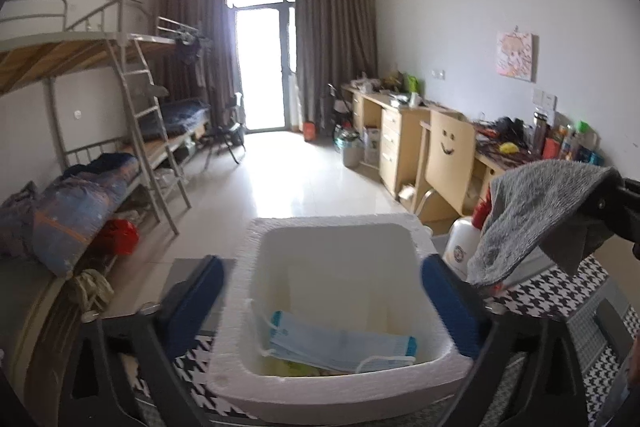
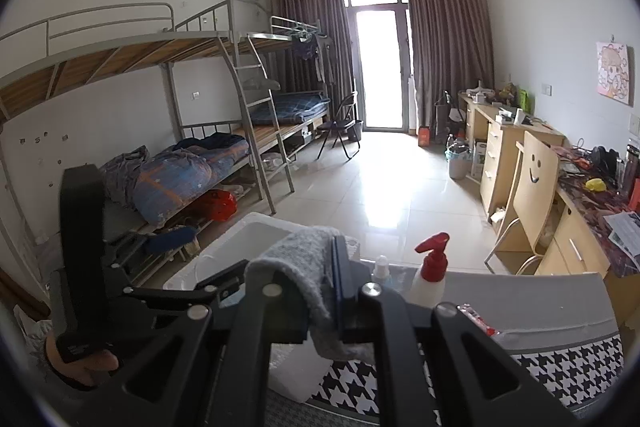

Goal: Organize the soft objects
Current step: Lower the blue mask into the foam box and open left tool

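Masks [image 1: 340, 345] already lie in our foam box [image 1: 240, 307]; our left claw [image 1: 324, 307] stands spread and empty above it, our right claw [image 2: 335, 291] pinches the grey cloth [image 2: 296, 259], not yet boxed.

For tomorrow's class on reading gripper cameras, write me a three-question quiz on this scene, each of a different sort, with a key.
1. True or false: the left gripper holds the face mask.
2. What does the right gripper hold?
A grey cloth
B spray bottle
C nothing
3. Fill in: the face mask lies inside the white ____.

Key: 1 false, its fingers stand open either side of the box; 2 A; 3 box.
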The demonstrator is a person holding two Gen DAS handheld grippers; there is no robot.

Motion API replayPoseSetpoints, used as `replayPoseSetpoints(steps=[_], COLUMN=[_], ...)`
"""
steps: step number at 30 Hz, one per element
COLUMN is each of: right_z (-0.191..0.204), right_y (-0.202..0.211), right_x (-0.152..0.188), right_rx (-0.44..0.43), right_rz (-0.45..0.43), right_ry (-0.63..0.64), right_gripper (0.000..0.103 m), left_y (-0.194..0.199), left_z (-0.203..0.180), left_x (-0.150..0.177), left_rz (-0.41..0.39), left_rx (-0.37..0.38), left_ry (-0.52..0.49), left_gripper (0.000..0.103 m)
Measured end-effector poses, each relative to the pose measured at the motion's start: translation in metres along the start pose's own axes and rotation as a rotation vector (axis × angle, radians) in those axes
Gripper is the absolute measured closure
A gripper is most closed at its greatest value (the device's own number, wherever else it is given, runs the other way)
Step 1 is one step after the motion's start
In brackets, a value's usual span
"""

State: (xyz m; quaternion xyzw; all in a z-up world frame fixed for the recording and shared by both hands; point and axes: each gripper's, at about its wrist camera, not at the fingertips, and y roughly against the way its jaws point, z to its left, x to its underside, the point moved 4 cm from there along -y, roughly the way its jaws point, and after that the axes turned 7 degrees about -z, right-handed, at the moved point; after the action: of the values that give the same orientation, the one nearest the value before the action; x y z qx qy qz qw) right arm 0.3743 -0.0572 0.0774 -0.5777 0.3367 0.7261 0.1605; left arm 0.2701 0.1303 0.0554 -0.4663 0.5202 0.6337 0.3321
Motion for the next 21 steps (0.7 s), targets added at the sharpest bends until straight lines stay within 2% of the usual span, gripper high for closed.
replayPoseSetpoints(steps=[9, 21], right_z=[0.009, 0.025], right_y=[-0.006, -0.026], right_x=[-0.003, -0.003], right_rx=[-0.024, -0.037], right_rz=[-0.002, 0.013], right_ry=[0.018, 0.025], right_gripper=[0.091, 0.091], left_y=[0.011, 0.024], left_z=[0.019, 0.037], left_x=[0.003, 0.010], left_rz=[-0.016, -0.023], left_rx=[-0.071, -0.096], left_ry=[0.016, 0.050], left_gripper=[0.001, 0.001])
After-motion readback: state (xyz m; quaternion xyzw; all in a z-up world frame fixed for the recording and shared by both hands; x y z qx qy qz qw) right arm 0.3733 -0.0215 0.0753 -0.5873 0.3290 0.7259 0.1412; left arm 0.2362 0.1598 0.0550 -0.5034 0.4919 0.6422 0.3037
